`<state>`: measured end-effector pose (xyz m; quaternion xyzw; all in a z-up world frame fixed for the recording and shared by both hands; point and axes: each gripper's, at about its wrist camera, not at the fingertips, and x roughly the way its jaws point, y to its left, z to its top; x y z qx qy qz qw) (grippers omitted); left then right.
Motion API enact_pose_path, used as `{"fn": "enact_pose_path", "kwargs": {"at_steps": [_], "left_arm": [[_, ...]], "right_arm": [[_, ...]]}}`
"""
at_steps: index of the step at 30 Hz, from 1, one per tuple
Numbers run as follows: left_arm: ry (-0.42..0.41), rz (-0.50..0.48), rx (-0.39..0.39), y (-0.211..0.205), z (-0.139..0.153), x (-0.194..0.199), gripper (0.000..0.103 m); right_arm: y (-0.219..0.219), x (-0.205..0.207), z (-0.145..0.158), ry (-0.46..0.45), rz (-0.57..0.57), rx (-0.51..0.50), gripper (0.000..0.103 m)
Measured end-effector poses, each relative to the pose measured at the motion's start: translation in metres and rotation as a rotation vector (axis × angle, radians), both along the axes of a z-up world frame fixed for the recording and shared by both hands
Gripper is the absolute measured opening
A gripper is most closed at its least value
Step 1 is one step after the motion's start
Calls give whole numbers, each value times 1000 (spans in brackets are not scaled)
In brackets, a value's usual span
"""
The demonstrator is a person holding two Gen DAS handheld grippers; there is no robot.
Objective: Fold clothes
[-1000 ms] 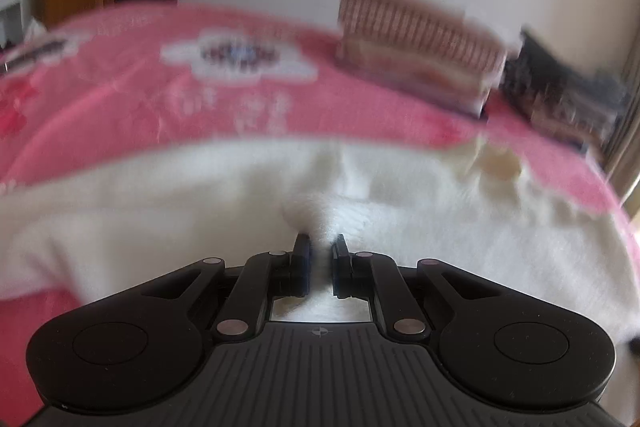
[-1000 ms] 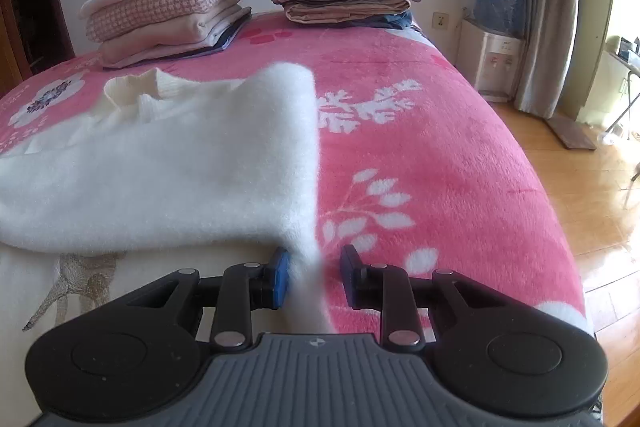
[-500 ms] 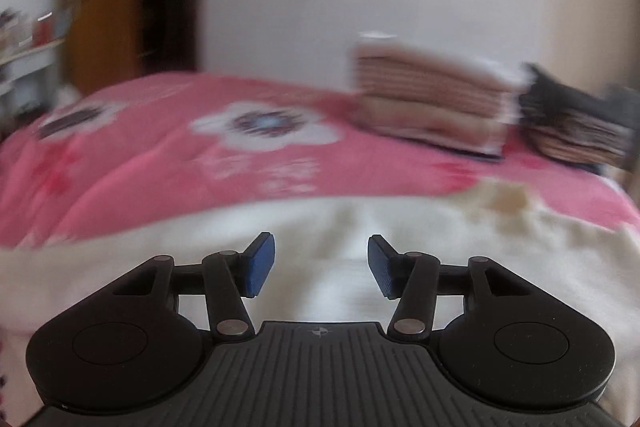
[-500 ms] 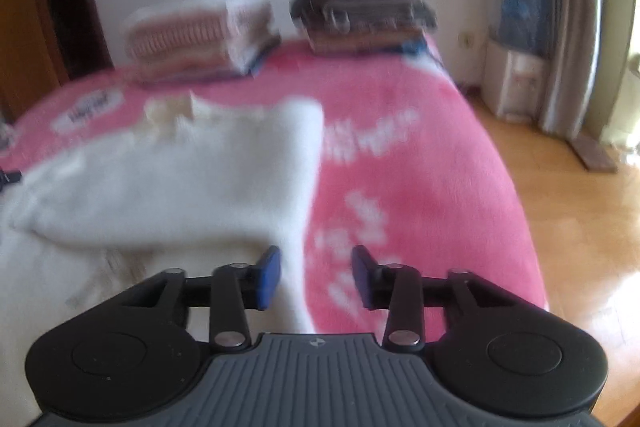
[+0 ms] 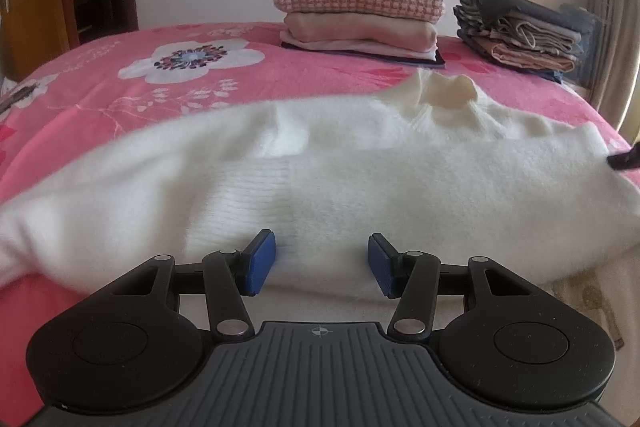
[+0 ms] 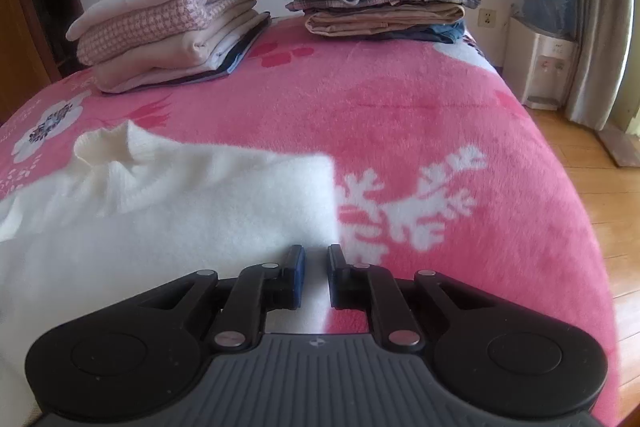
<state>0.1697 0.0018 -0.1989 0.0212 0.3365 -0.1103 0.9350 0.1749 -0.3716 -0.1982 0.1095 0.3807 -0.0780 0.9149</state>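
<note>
On the pink bed (image 6: 420, 115), a white sweater (image 5: 360, 183) is lying with a sleeve folded across it, well short of two folded stacks (image 6: 176, 23) behind. I am holding my left gripper (image 5: 322, 263) wide and empty; my right gripper (image 6: 314, 277) is pinching the sweater's edge. More folds are remaining.

A fluffy white sweater (image 5: 360, 179) lies flat, apparently part-folded, collar up, on the pink bedspread (image 6: 400, 115).
</note>
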Motion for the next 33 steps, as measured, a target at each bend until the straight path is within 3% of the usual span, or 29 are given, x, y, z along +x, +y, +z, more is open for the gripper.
{"fn": "enact_pose_path", "kwargs": {"at_steps": [4,7,9,13,16,19,22,26,29,33], "left_arm": [[-4,6,19,-6,-3,1,52],[-15,-4,40,-10,-4,2,52],[-25,-15,44,-9,-5,1,52],[-22,-15,32,-6,-5,2,52],[-18,-8,31,-7,-5,3,53],[-14,-1,28,-8,-5,4,53],[0,14,-8,-4,-4,5,54],[35,51,-103,10,3,8,54],[47,121,-190,32,16,5,54],[51,230,-236,73,31,-6,56]], "right_arm": [[-6,12,19,-59,-2,36,12],[-16,50,-3,11,-33,40,12],[-25,63,-21,32,-84,67,20],[-17,54,-1,44,-100,65,21],[1,30,22,24,-37,83,22],[34,16,22,41,100,128,23],[67,3,21,57,229,161,24],[97,1,1,49,270,41,33],[118,0,-13,43,297,-37,34],[109,0,-14,42,275,20,34]]}}
